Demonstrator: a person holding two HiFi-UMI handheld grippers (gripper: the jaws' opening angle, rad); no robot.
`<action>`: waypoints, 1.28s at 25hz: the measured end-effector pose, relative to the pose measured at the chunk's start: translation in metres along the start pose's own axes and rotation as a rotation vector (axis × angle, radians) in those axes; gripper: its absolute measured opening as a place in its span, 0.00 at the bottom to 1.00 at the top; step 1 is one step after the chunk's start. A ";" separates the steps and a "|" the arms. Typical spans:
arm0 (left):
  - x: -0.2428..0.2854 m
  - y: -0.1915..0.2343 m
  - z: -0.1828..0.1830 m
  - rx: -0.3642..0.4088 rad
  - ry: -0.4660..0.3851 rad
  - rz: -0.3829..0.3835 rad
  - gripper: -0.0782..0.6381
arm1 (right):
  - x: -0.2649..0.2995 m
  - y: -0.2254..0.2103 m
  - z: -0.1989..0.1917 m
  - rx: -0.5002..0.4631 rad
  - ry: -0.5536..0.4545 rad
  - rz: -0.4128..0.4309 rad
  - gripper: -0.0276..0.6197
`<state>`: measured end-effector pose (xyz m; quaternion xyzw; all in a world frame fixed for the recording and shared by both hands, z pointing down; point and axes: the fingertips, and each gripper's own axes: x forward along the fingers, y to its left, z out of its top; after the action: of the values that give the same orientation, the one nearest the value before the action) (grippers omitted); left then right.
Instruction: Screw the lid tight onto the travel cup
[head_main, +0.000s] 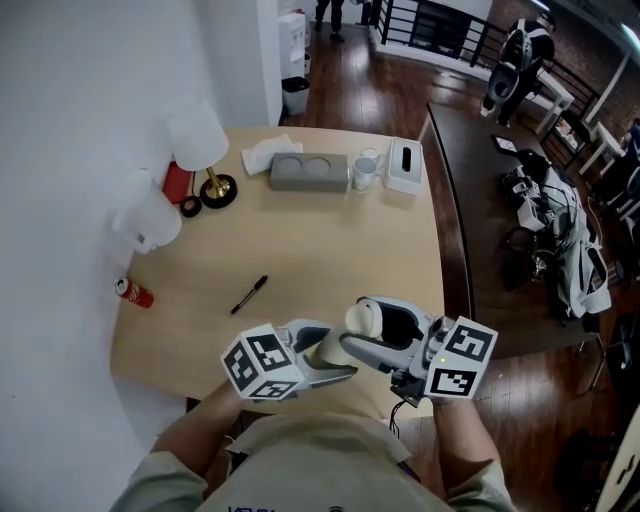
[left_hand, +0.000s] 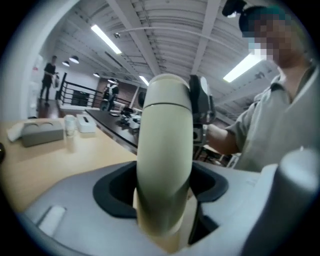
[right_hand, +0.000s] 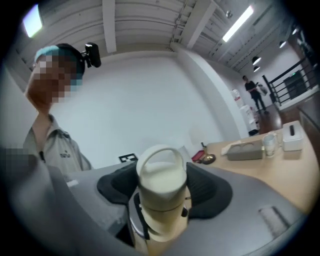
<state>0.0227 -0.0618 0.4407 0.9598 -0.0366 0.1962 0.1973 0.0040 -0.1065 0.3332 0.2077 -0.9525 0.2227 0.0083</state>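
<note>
Tongs, left and right: both clenched on one item, the travel cup, held in the air.

Head view. Cup at lower centre of frame, tilted, above the near edge of the tabletop and just in front of the person's chest. Left tongs on the cream body, right tongs on the lid end. Pen and red can well apart from it, at middle left.

Left gripper view. Cup body filling the centre, wedged between the two jaws. Lid at upper centre, seam to the body showing as a thin even line. Right tongs just behind it.

Right gripper view. Lid with loop handle at lower centre, dark jaw pads close on either side; body below it.

Progress, judged: lid already seated on the mouth, both parts gripped for turning. Final tightening probably not yet finished; thread depth not readable from any view.
</note>
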 end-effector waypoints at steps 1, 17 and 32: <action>0.002 0.011 0.000 0.010 -0.004 0.093 0.55 | 0.001 -0.008 0.000 0.007 -0.011 -0.074 0.49; 0.011 0.038 -0.017 -0.078 -0.118 0.251 0.55 | 0.005 -0.032 -0.017 0.035 -0.050 -0.367 0.49; -0.022 -0.078 -0.010 -0.091 -0.040 -0.668 0.55 | -0.016 0.059 -0.005 -0.029 0.093 0.399 0.50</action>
<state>0.0097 0.0138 0.4124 0.9127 0.2673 0.1000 0.2925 -0.0052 -0.0496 0.3110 0.0041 -0.9764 0.2155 0.0109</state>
